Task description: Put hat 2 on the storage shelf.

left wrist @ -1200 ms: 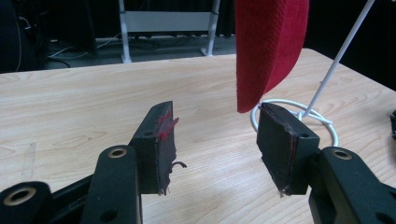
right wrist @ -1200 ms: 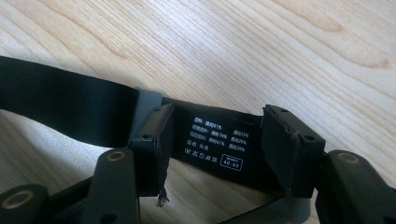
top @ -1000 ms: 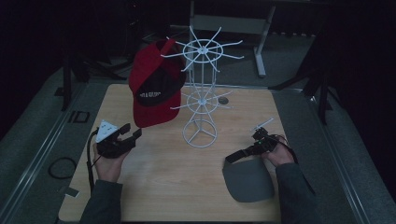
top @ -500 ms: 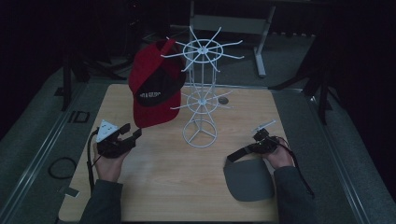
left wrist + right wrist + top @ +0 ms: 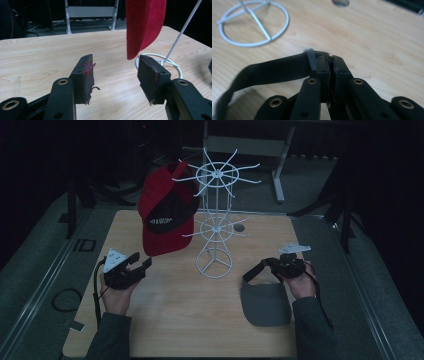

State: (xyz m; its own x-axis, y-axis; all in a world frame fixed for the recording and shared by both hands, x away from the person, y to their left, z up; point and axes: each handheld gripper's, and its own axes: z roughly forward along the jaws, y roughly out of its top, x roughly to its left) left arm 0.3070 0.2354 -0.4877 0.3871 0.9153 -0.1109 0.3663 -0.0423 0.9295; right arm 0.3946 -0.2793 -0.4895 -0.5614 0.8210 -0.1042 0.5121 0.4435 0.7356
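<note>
High view shows a light wooden tabletop (image 5: 170,320) with a white wire rack (image 5: 216,220) standing near its middle, its ring base on the wood. A red cap (image 5: 162,217) hangs from the rack's left side, brim pointing down. At the left, a hand (image 5: 117,295) holds the left hand-held gripper (image 5: 140,265), which rests low over the wood just below the red cap's brim and apart from it. Left gripper view gives its state plainly: the two black jaws stand wide apart with bare wood between them and nothing in their hold, the red brim hanging beyond them and the rack's ring base behind the right jaw.

At the right, the other hand (image 5: 300,282) holds the right hand-held gripper (image 5: 267,265), close to the rack's base. A grey visor cap (image 5: 265,302) lies on the tabletop just in front of that hand, its black strap (image 5: 252,272) rising to the jaws. In the right gripper view the jaws are pressed together, and the black strap loops away to the left from their tips, so it appears pinched there. A small round hole (image 5: 239,227) sits in the tabletop behind the rack.
</note>
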